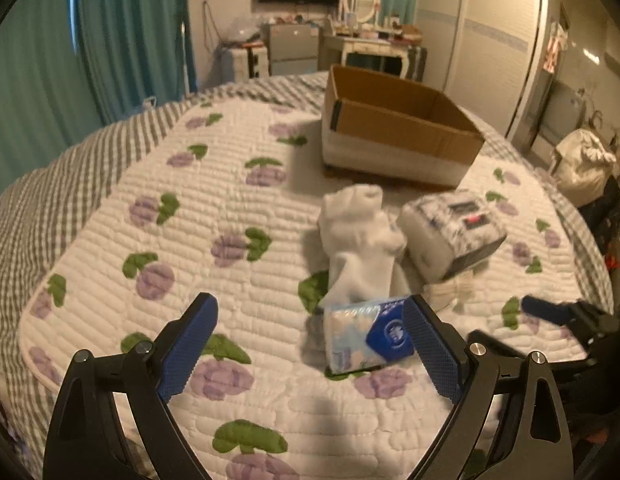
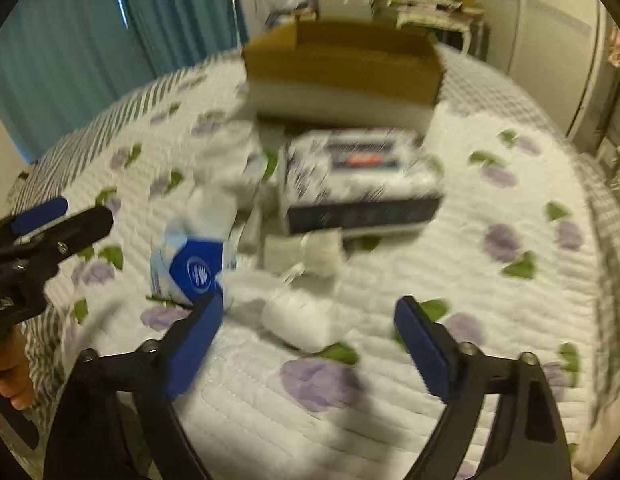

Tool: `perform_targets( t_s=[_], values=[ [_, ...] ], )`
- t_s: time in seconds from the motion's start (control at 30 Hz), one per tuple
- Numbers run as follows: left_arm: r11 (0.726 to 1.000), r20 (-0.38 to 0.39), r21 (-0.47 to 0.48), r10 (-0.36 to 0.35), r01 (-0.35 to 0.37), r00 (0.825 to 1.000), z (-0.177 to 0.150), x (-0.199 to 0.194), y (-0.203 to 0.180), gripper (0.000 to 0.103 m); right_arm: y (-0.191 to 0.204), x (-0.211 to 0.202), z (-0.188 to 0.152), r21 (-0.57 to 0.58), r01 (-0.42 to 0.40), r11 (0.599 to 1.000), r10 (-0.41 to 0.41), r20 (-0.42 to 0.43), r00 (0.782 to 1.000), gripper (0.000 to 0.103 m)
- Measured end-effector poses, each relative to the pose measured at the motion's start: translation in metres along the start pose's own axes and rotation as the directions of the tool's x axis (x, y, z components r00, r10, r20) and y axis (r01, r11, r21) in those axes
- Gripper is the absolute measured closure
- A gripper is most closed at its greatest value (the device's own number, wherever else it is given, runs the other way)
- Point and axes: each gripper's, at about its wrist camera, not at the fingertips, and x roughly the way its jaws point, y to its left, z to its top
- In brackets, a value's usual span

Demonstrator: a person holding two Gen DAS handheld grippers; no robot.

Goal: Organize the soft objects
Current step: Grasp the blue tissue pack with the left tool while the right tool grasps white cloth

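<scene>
Judging by the cardboard box (image 1: 398, 128), whose visible inside looks bare, the sorting has barely begun: the white socks (image 1: 360, 236), the large tissue pack (image 1: 454, 232), the small blue tissue packet (image 1: 368, 334) and a small white bundle (image 2: 299, 322) all lie on the quilted bed (image 1: 149, 248). The left gripper (image 1: 310, 346) is spread wide, its right pad right beside the blue packet, holding nothing. The right gripper (image 2: 310, 340), equally spread and empty, hovers around the white bundle.
</scene>
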Motion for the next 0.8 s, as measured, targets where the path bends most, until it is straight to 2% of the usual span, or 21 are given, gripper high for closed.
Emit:
perform_targets(
  t_s=[0.07, 0.1, 0.13, 0.2, 0.3, 0.47, 0.57, 0.8],
  values=[
    [1.000, -0.006, 0.005, -0.007, 0.007, 1.000, -0.001, 0.004, 0.000, 0.008, 0.002, 0.014, -0.003, -0.004, -0.017, 1.000, 0.017, -0.031, 0.999, 0.031],
    [1.000, -0.009, 0.009, -0.008, 0.008, 1.000, -0.002, 0.006, -0.001, 0.008, 0.003, 0.021, -0.006, -0.007, -0.021, 1.000, 0.021, -0.048, 0.999, 0.040],
    [1.000, -0.011, 0.012, -0.010, 0.010, 1.000, -0.002, 0.009, -0.002, 0.008, 0.002, 0.027, -0.008, -0.007, -0.022, 1.000, 0.022, -0.064, 0.998, 0.054],
    [1.000, -0.021, 0.015, -0.018, 0.018, 1.000, -0.003, 0.014, -0.005, 0.008, -0.003, 0.031, -0.011, 0.010, -0.037, 0.999, 0.038, -0.075, 0.996, 0.066],
    [0.999, -0.046, 0.029, -0.032, 0.034, 0.998, -0.004, 0.022, -0.012, 0.008, -0.008, 0.019, -0.009, 0.006, -0.040, 0.999, 0.040, -0.036, 0.999, 0.068],
    [0.996, -0.147, 0.014, -0.085, 0.088, 0.985, -0.012, 0.044, -0.026, 0.009, -0.029, -0.009, 0.004, 0.020, -0.003, 1.000, 0.002, 0.046, 0.999, 0.068],
    [0.997, -0.210, 0.040, -0.059, 0.069, 0.976, -0.016, 0.061, -0.035, 0.010, -0.040, -0.019, 0.011, 0.027, 0.027, 0.999, -0.030, 0.085, 0.996, 0.068],
    [0.994, -0.288, 0.074, -0.055, 0.079, 0.956, -0.012, 0.084, -0.045, 0.010, -0.042, -0.005, 0.017, 0.011, 0.040, 0.999, -0.041, 0.071, 0.997, 0.068]
  ],
)
